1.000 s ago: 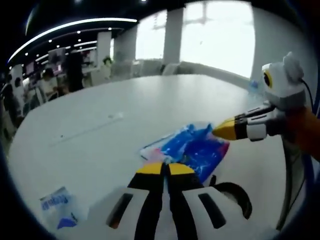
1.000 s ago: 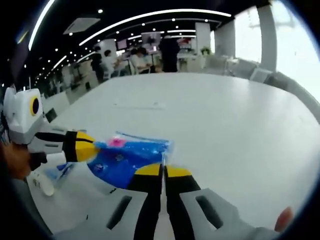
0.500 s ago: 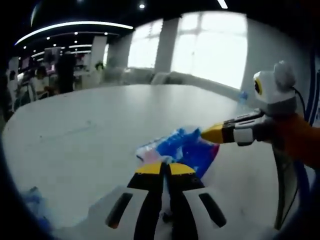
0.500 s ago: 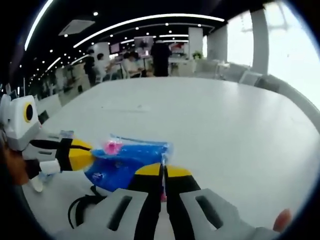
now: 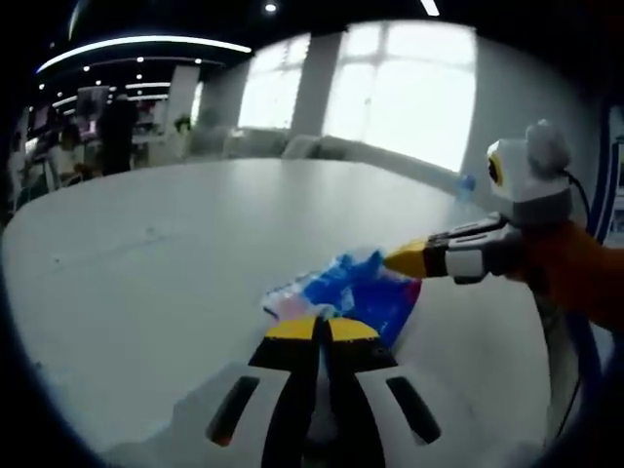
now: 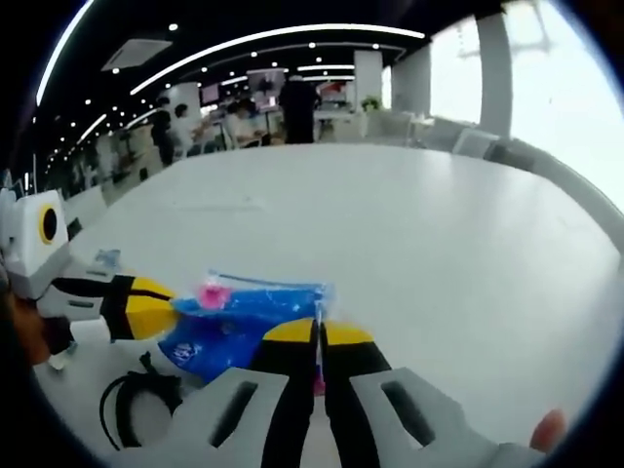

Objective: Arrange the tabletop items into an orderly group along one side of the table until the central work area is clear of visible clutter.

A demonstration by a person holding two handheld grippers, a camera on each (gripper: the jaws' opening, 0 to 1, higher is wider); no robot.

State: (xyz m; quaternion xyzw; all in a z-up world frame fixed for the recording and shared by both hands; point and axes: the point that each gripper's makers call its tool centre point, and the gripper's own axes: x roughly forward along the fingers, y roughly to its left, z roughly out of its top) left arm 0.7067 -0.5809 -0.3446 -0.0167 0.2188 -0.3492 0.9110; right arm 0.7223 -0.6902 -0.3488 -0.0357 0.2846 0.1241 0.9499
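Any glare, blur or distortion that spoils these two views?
Left gripper view: windows blown out white, blue packet soft and blurred. Right gripper view: sharper, window overexposed, ceiling light strips bent by fisheye, packet readable.

1. The white table [image 6: 419, 234] is bare across its middle and out to its far edge in the right gripper view; a hand-held gripper could sweep there freely.
2. The blue plastic bag [image 6: 244, 317] lies between the two hand-held grippers, pinched at both ends, and blocks the near strip of table.
3. A looped black cable [image 6: 132, 405] lies by the near edge beneath the bag, in the way of a low pass.
4. The left hand-held gripper [image 6: 161, 297] closes off the bag's one side; the right hand-held gripper [image 5: 400, 259] closes off the other.
5. In the left gripper view the table [image 5: 146, 263] is open far from the bag.
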